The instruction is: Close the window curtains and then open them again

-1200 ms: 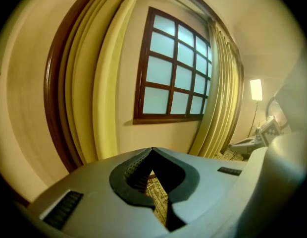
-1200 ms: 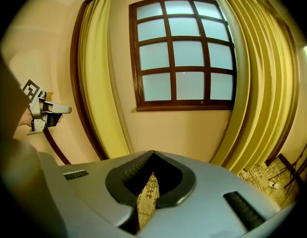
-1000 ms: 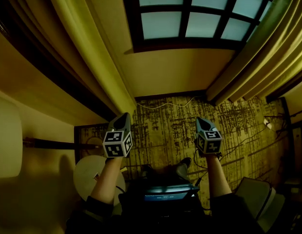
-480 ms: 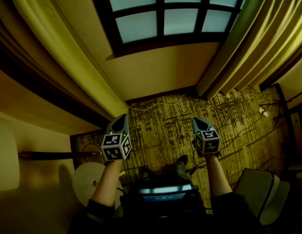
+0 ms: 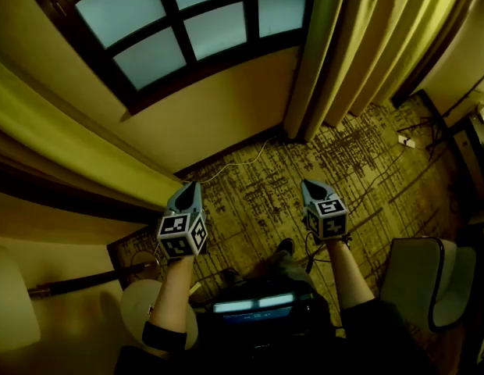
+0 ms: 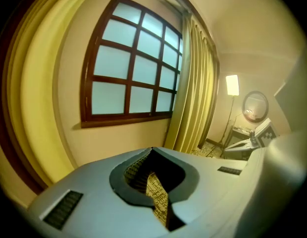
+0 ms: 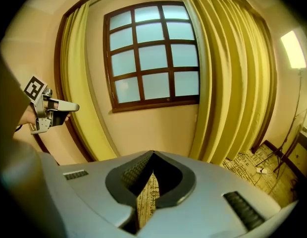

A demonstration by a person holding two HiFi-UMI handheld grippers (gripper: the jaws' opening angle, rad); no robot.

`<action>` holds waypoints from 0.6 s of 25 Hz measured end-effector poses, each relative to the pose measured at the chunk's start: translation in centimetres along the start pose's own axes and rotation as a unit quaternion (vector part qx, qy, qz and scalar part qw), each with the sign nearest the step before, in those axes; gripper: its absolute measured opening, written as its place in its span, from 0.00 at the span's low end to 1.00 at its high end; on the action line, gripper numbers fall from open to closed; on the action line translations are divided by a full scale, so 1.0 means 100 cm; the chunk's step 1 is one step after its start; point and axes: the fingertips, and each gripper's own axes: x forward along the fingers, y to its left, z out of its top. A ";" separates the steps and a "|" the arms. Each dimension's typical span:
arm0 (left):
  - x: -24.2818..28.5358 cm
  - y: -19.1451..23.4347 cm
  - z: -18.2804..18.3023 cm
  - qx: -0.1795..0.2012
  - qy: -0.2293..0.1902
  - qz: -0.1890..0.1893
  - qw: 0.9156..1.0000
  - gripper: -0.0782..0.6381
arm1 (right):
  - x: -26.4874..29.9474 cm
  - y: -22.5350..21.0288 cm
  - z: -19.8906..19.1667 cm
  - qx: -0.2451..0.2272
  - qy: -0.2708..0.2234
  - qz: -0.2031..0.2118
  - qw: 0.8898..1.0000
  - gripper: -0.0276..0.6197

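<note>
Curtains: both drawn to the sides, window (image 7: 153, 53) uncovered btw them. Left curtain (image 7: 79, 83) hangs bunched along the window's left edge; right curtain (image 7: 232, 78) falls in thick folds at the right edge, down to the patterned carpet (image 5: 258, 201). Left gripper (image 5: 190, 187) and right gripper (image 5: 312, 184) are held out side by side over the carpet, well apart from each other and both clear of the fabric; left one is near the left curtain's foot. Both grippers' jaws are together w/ nothing btw them, only carpet showing through the cut-out behind the tips. White cable (image 5: 234, 165) lies on the carpet near the wall below the window. Lit floor lamp (image 6: 232, 85) and round mirror (image 6: 255, 106) sit past the right curtain.
</note>
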 end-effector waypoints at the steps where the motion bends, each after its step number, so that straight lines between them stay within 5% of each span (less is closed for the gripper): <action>1: 0.010 -0.013 0.004 0.004 0.000 -0.007 1.000 0.12 | -0.004 -0.016 -0.003 0.007 -0.001 -0.009 1.000 0.07; 8: 0.080 -0.118 0.018 0.042 0.015 -0.081 0.996 0.12 | -0.053 -0.128 -0.028 0.069 -0.007 -0.083 0.994 0.07; 15: 0.121 -0.204 0.033 0.081 0.019 -0.129 0.988 0.12 | -0.084 -0.188 -0.048 0.111 -0.023 -0.107 0.988 0.07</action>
